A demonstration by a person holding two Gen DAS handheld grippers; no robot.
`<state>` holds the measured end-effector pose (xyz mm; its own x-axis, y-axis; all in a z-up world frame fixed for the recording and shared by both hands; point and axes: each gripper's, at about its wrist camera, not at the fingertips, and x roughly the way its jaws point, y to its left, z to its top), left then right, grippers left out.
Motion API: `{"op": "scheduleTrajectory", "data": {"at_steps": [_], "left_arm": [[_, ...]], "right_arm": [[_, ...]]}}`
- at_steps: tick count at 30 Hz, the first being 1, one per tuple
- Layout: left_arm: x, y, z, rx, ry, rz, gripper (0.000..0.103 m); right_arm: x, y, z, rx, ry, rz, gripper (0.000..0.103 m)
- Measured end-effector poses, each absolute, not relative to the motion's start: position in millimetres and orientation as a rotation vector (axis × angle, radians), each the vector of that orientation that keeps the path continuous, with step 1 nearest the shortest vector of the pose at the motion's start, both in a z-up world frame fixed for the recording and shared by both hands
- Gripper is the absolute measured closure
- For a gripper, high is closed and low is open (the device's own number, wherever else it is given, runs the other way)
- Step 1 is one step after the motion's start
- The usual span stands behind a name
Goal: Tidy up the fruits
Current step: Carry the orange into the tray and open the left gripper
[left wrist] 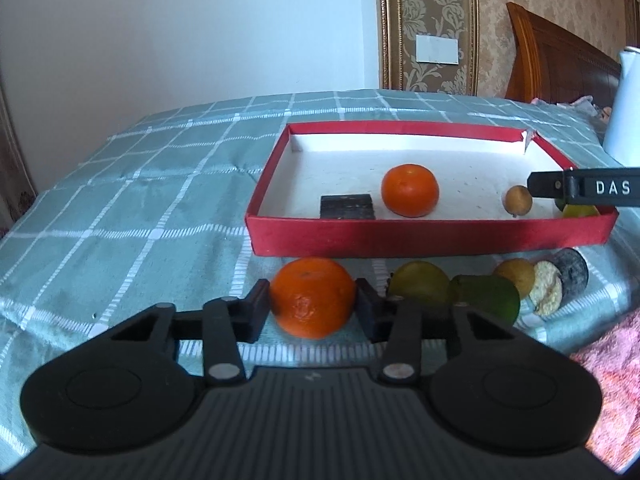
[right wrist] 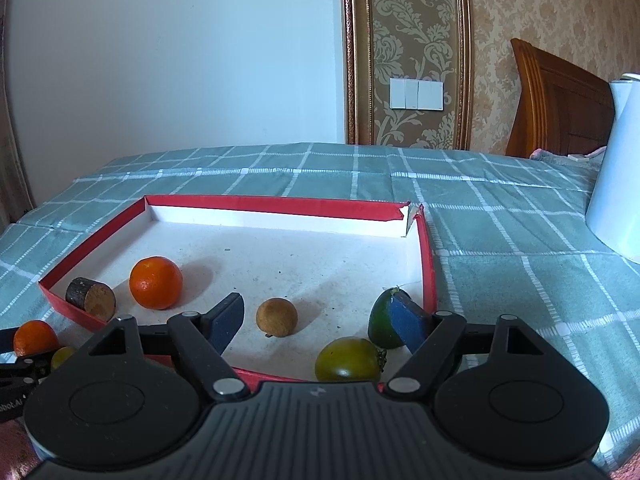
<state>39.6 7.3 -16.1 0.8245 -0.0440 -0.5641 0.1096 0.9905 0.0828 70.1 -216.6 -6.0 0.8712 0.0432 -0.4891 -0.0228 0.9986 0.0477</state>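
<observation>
A red tray with a white floor lies on the checked cloth; it also shows in the right wrist view. In it are an orange, a small brown round fruit, a dark wood cylinder, a green fruit and a yellow-green fruit. My left gripper is shut on a second orange in front of the tray. My right gripper is open over the tray's near right part, empty.
In front of the tray lie a yellow-green fruit, a green fruit, a brown fruit and round discs. A white jug stands at the right. A pink cloth lies near right.
</observation>
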Motion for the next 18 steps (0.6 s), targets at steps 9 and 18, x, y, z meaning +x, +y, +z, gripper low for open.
{"op": "scheduleTrajectory", "data": {"at_steps": [9,18], "left_arm": [[36.0,3.0,-15.9,0.126,0.593,-0.069,0.062],[31.9,5.6,-11.4,0.136,0.605,-0.091,0.062]], "right_arm": [[64.8,-218.4,-4.4,0.065,0.5,0.036,0.023],[64.6,-219.6,-4.0,0.069,0.501,0.031,0.023]]}}
